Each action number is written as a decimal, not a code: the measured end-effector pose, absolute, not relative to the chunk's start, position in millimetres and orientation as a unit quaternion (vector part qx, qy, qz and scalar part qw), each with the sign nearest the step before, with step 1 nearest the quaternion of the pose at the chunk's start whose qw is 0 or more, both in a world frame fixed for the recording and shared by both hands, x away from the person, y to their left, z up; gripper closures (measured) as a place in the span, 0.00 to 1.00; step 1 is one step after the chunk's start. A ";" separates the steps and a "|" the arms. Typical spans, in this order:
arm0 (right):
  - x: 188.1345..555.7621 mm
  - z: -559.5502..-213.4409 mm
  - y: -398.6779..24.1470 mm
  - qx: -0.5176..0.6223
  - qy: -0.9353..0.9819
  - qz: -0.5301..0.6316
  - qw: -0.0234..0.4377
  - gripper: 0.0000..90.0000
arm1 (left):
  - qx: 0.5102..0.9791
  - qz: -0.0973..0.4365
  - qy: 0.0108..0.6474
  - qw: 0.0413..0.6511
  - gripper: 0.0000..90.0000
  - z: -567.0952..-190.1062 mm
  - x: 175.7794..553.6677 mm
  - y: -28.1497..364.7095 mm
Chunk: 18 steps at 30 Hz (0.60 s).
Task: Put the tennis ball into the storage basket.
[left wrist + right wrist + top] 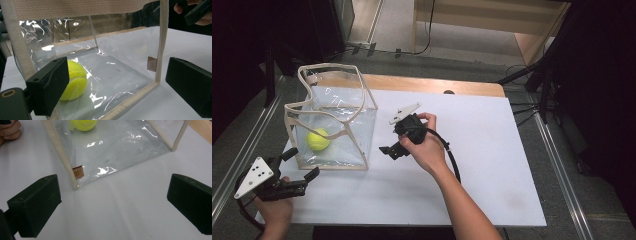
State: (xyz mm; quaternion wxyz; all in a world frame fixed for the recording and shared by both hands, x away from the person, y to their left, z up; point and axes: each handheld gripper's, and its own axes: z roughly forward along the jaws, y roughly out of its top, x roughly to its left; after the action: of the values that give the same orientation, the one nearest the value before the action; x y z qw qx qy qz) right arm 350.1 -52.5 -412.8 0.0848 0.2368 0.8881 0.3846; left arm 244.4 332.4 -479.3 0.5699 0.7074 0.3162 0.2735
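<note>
High view: a white surface (492, 165) on a wooden top is seen w/ grey floor, metal rails and dark cables around it, and a clear plastic bag (357, 122) w/ cream webbing trim stands upright at its left part, a yellow tennis ball (318, 139) lying inside on the bag's bottom. The left gripper (304, 163) is held just beside the bag's near-left corner, jaws wide apart, nothing gripped or touched. The right gripper (389, 150) is held just right of the bag, jaws likewise wide apart & empty.
</note>
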 end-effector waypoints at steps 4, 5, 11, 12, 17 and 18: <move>346.0 -418.4 -61.0 0.243 0.882 0.394 0.092 0.00 | 0.707 0.273 0.316 0.570 0.06 -479.4 244.4 332.3; 344.9 -420.1 -63.3 0.246 0.879 0.398 0.092 0.00 | 0.708 0.274 0.316 0.570 0.06 -479.4 244.5 332.3; 338.6 -432.1 -76.3 0.258 0.870 0.409 0.096 0.00 | 0.708 0.274 0.317 0.569 0.06 -479.4 244.4 332.2; 337.4 -433.8 -78.8 0.260 0.869 0.411 0.095 0.00 | 0.708 0.274 0.317 0.569 0.06 -479.4 244.4 332.2; 332.2 -441.8 -90.0 0.270 0.862 0.418 0.098 0.00 | 0.708 0.274 0.317 0.569 0.06 -479.4 244.4 332.0; 331.4 -443.0 -92.5 0.271 0.861 0.419 0.099 0.00 | 0.708 0.273 0.317 0.569 0.06 -479.4 244.4 332.0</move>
State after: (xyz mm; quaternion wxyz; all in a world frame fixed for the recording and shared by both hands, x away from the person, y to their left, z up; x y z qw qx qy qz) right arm 331.4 -92.5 -443.0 0.0995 0.2707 0.8609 0.4192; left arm 244.4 332.0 -479.4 0.5686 0.7082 0.3167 0.2735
